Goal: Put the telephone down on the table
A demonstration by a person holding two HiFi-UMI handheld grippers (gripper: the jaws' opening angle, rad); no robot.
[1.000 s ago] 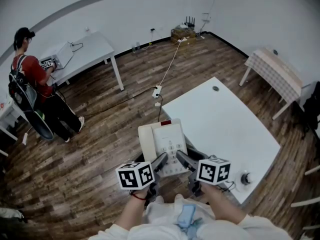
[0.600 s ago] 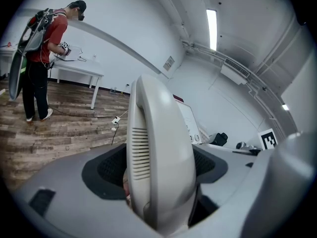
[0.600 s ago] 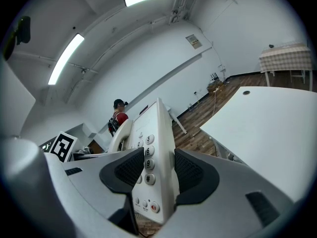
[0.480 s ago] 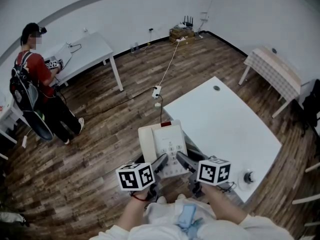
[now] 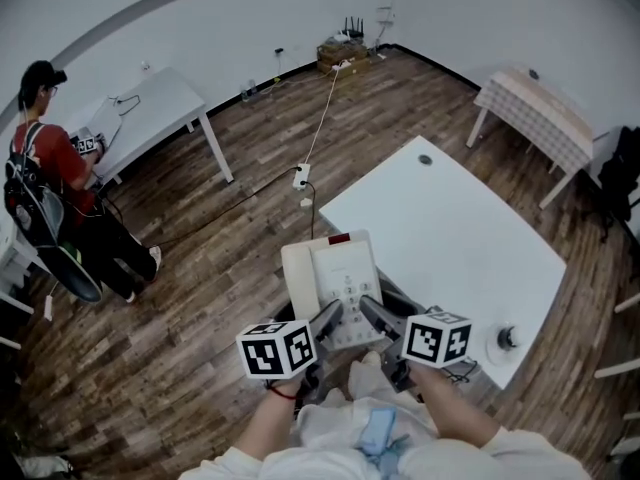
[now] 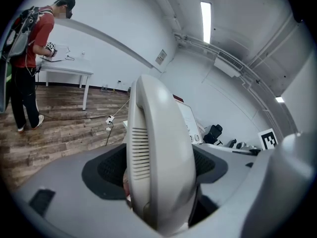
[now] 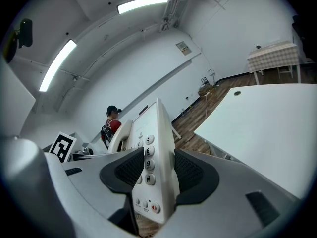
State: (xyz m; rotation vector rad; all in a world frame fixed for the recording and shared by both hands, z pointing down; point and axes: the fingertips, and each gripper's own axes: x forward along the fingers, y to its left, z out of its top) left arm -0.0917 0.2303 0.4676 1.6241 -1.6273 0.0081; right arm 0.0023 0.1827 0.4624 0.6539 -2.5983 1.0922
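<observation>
The left gripper and right gripper are matte grey, and each carries a white cube with black square markers at lower centre of the head view. Dark textured pads line the jaws. A red band rings the left wrist. The sleeves are pale.

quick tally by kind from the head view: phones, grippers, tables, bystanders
telephone: 1
grippers: 2 (left gripper, right gripper)
tables: 3 (big white table, far white table, checked-cloth table)
bystander: 1
total: 7
</observation>
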